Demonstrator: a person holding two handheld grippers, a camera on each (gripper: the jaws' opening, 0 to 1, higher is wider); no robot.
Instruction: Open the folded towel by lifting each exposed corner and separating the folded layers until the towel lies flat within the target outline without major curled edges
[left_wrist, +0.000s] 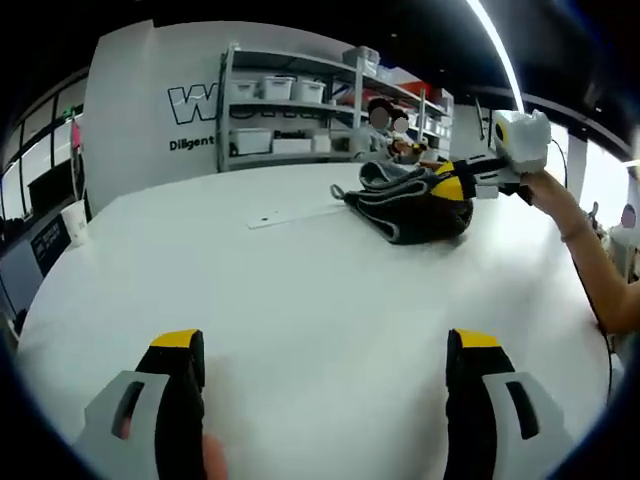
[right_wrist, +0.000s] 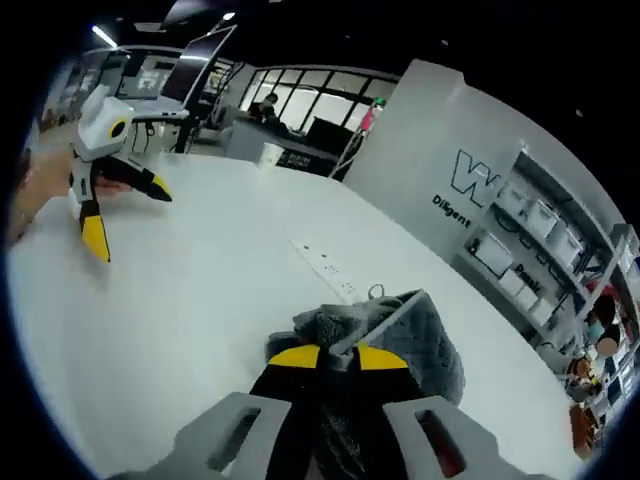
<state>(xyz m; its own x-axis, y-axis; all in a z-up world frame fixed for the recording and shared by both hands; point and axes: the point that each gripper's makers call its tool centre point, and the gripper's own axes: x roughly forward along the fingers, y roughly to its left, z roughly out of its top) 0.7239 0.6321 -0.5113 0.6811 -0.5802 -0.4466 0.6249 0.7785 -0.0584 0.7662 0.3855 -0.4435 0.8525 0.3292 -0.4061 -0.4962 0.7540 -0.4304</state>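
Note:
A dark grey folded towel (left_wrist: 405, 205) lies bunched on the white table (left_wrist: 300, 290), far right of centre in the left gripper view. My right gripper (left_wrist: 455, 186) comes in from the right there, its yellow tips on the towel's right side. In the right gripper view the towel (right_wrist: 410, 335) sits just past my right gripper (right_wrist: 340, 357), whose jaws are shut on a raised fold of it. My left gripper (left_wrist: 325, 345) hangs open over bare tabletop, well short of the towel. It also appears far off as the left gripper (right_wrist: 128, 215), jaws spread, held by a hand.
A flat white strip (left_wrist: 290, 215) lies on the table left of the towel, seen again as the strip (right_wrist: 325, 262). Shelves with white bins (left_wrist: 290, 110) stand behind the table. A white cup (left_wrist: 75, 220) sits near the far left edge. A person's forearm (left_wrist: 585, 250) reaches in at right.

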